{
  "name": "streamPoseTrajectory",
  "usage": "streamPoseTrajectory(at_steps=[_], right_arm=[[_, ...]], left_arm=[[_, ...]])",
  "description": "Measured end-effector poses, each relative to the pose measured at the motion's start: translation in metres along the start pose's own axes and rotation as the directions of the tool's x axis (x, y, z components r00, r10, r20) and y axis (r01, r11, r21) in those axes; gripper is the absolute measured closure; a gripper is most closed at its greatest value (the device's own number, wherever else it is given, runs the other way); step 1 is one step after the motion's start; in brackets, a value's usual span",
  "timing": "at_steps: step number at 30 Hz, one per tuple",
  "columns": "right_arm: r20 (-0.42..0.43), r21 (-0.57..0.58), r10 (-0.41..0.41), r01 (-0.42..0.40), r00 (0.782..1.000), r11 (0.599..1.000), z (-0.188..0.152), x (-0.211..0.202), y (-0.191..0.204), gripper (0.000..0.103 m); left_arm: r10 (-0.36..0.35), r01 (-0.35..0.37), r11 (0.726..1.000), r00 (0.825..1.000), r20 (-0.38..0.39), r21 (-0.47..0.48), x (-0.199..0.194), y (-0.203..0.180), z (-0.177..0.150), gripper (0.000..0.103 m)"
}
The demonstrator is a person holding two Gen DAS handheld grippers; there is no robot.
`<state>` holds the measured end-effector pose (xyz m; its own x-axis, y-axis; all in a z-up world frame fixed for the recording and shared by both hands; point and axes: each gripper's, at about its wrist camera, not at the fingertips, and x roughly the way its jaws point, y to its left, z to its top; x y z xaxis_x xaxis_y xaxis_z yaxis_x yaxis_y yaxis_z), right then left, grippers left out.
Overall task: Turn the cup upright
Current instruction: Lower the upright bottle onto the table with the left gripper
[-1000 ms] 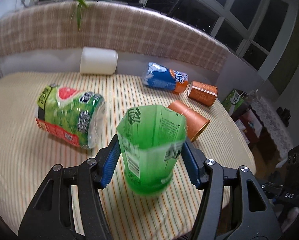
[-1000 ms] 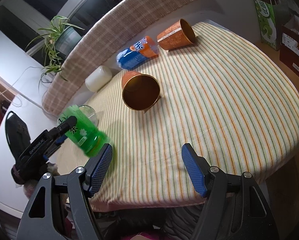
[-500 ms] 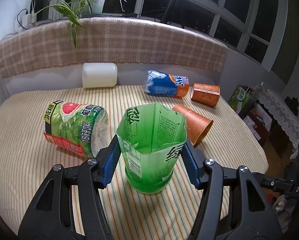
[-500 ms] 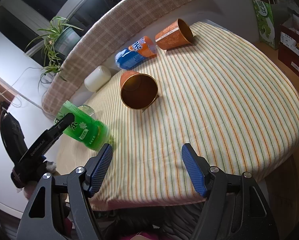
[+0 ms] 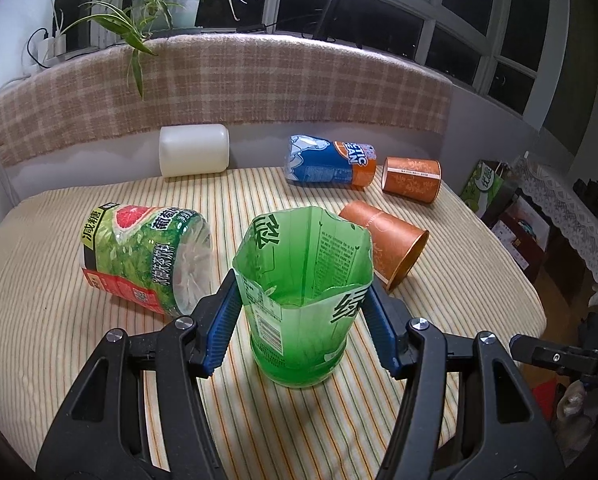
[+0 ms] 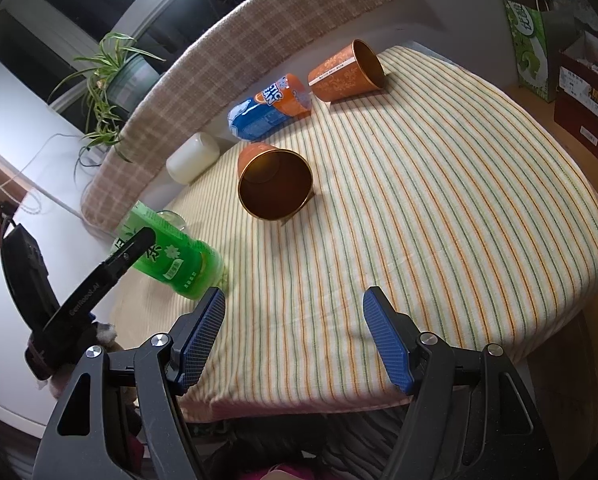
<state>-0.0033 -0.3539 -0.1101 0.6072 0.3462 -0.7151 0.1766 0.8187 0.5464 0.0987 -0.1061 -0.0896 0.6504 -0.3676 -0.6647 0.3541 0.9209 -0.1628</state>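
A green cut-bottle cup [image 5: 299,300] stands upright with its base on the striped tablecloth [image 5: 259,420]. My left gripper [image 5: 301,318] has a blue pad on each side of it, touching its walls. It also shows in the right wrist view [image 6: 175,256], held by the left gripper's black finger. My right gripper [image 6: 295,336] is open and empty above the table's near edge.
Lying on their sides: a green grapefruit-label cup [image 5: 147,256], a white cup [image 5: 194,150], a blue-orange cup [image 5: 331,162], and two orange cups [image 5: 391,240] [image 5: 411,179]. A plaid backrest [image 5: 219,88] borders the table's far side. Bags [image 6: 531,40] stand right.
The left gripper has tilted the green cup from a lean to upright and lowered it onto the cloth. The right gripper has stayed nearly still.
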Motion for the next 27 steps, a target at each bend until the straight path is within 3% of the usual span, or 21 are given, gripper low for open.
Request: streamPoseTrajectory(at_steps=[24, 27], right_arm=[[-0.003, -0.016, -0.003, 0.003, 1.000, 1.000, 0.0014, 0.0022, 0.0091, 0.032], [-0.003, -0.016, -0.004, 0.004, 1.000, 1.000, 0.0012, 0.0023, 0.0089, 0.032]], left_arm=[[-0.028, 0.028, 1.000, 0.999, -0.032, -0.013, 0.0026, -0.0017, -0.0074, 0.041], [-0.034, 0.034, 0.999, 0.999, -0.038, -0.017, 0.0034, -0.0002, -0.0076, 0.036]])
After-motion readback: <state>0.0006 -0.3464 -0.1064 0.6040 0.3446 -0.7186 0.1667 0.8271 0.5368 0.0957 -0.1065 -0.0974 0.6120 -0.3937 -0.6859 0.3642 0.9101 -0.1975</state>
